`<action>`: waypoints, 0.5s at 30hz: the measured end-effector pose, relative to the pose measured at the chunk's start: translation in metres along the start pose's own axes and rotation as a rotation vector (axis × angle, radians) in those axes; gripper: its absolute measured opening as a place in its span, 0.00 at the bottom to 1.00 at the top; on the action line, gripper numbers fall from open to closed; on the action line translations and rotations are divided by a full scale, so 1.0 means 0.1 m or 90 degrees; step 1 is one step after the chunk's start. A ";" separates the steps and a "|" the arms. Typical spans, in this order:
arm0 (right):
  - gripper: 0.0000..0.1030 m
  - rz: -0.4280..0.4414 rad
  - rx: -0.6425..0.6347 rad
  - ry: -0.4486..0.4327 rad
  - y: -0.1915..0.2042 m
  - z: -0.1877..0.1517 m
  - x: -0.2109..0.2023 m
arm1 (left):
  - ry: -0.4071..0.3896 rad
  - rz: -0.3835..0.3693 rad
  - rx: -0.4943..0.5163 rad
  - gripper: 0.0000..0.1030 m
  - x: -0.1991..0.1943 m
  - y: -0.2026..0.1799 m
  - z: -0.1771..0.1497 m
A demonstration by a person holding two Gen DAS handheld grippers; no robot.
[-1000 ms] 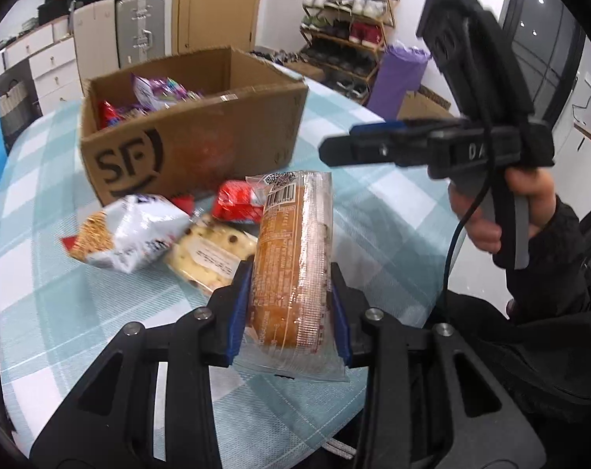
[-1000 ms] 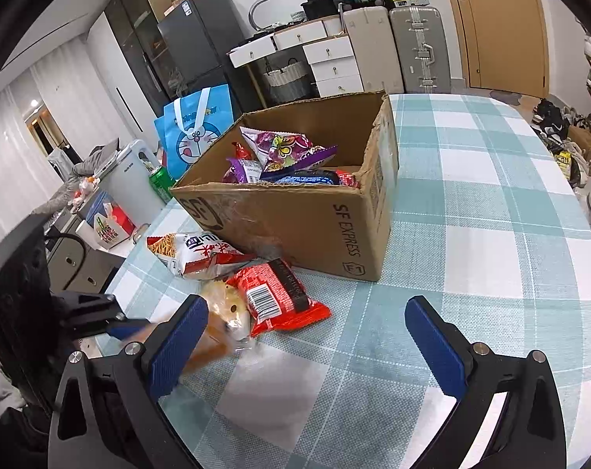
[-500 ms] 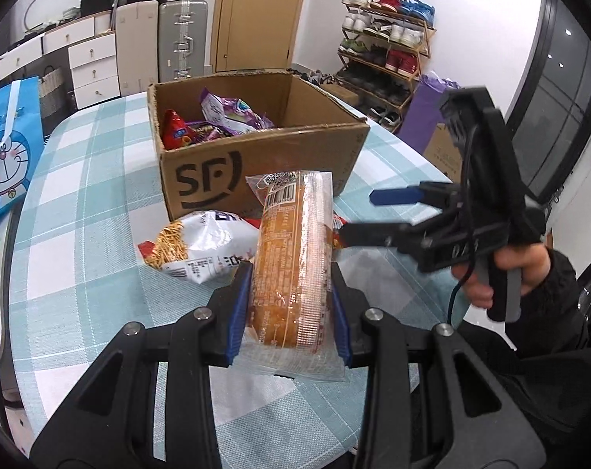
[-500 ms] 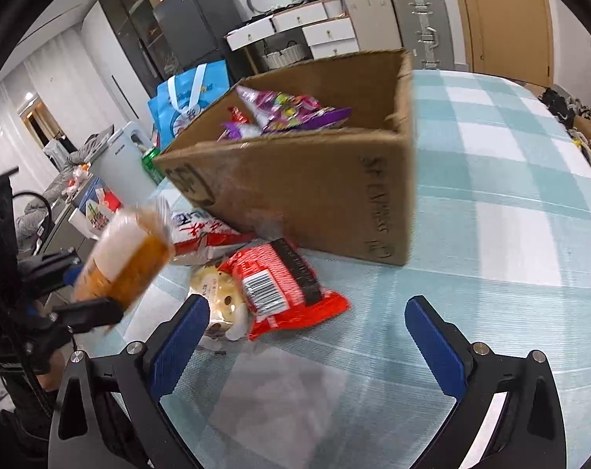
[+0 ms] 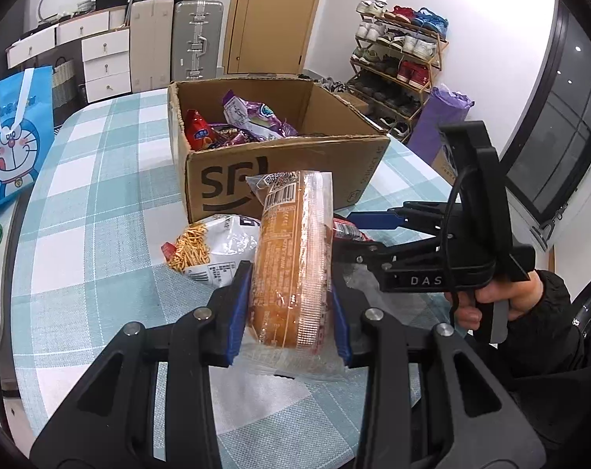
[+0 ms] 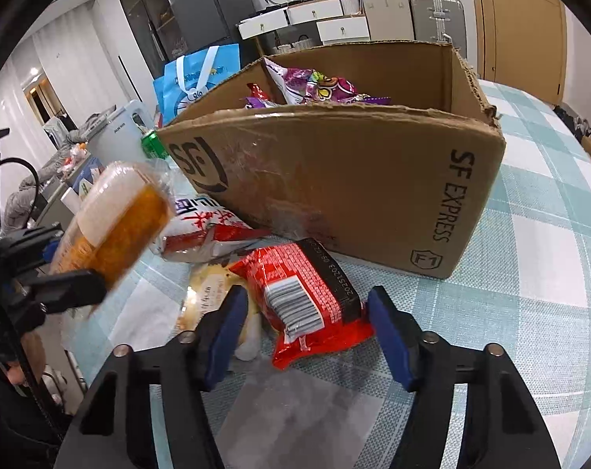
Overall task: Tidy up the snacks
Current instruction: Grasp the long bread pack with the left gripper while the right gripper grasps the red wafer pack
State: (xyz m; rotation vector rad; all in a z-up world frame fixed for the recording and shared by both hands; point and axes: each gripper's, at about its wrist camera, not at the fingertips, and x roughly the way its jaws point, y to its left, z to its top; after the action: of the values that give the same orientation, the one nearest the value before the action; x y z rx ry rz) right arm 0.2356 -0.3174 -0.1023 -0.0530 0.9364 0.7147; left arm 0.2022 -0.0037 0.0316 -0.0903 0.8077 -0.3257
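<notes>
My left gripper [image 5: 289, 312] is shut on a wrapped orange bread loaf [image 5: 291, 265] and holds it above the table, in front of the open SF cardboard box [image 5: 280, 172]. The loaf also shows in the right wrist view [image 6: 115, 226]. My right gripper [image 6: 303, 336] is open, its jaws either side of a red snack packet [image 6: 307, 297] lying on the table by the box [image 6: 334, 183]. It also shows in the left wrist view [image 5: 377, 230]. Several snack bags [image 5: 248, 125] lie in the box.
A white noodle-snack bag [image 5: 209, 246] and a pale bread packet [image 6: 213, 297] lie on the checked tablecloth [image 5: 92, 211] before the box. A blue cartoon bag [image 5: 14, 144] stands at the table's left. Suitcases, drawers and a shoe rack stand behind.
My left gripper has lifted the loaf and swung toward the box. My right gripper has dropped and advanced to the red packet, its jaws narrowing around it.
</notes>
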 end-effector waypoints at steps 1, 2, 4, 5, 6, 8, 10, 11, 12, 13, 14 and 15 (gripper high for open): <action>0.55 0.001 -0.001 -0.002 0.00 0.01 0.00 | -0.001 0.001 -0.001 0.32 0.01 0.00 0.00; 0.52 0.006 0.001 -0.005 -0.01 0.01 0.00 | -0.001 0.003 -0.001 0.32 0.01 0.00 0.00; 0.46 0.014 -0.006 -0.015 0.01 0.02 -0.03 | -0.003 0.003 -0.002 0.32 0.01 0.01 0.01; 0.43 0.019 -0.012 -0.017 0.02 0.02 -0.04 | -0.004 0.003 -0.003 0.32 0.02 0.02 0.01; 0.42 0.021 -0.017 -0.020 0.04 0.02 -0.05 | -0.005 0.004 -0.003 0.32 0.01 0.02 0.01; 0.41 0.023 -0.023 -0.024 0.05 0.02 -0.07 | -0.007 0.005 -0.008 0.32 0.00 0.03 0.02; 0.41 0.025 -0.031 -0.027 0.08 0.02 -0.08 | -0.011 0.007 -0.011 0.32 -0.02 0.05 0.02; 0.41 0.028 -0.033 -0.028 0.09 0.02 -0.09 | -0.014 0.009 -0.013 0.32 -0.03 0.05 0.02; 0.40 0.030 -0.035 -0.030 0.10 0.03 -0.09 | -0.016 0.009 -0.015 0.32 -0.04 0.06 0.02; 0.40 0.032 -0.038 -0.033 0.10 0.03 -0.12 | -0.019 0.009 -0.017 0.32 -0.05 0.07 0.03; 0.40 0.036 -0.043 -0.040 0.12 0.04 -0.14 | -0.022 0.010 -0.019 0.32 -0.07 0.08 0.03; 0.40 0.039 -0.045 -0.044 0.12 0.04 -0.17 | -0.024 0.011 -0.021 0.32 -0.08 0.08 0.03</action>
State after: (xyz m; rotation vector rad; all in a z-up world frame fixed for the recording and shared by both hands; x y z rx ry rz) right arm 0.2251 -0.3156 -0.0843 -0.0625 0.8500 0.8019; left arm 0.2016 0.0067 0.0378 -0.1196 0.7759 -0.2935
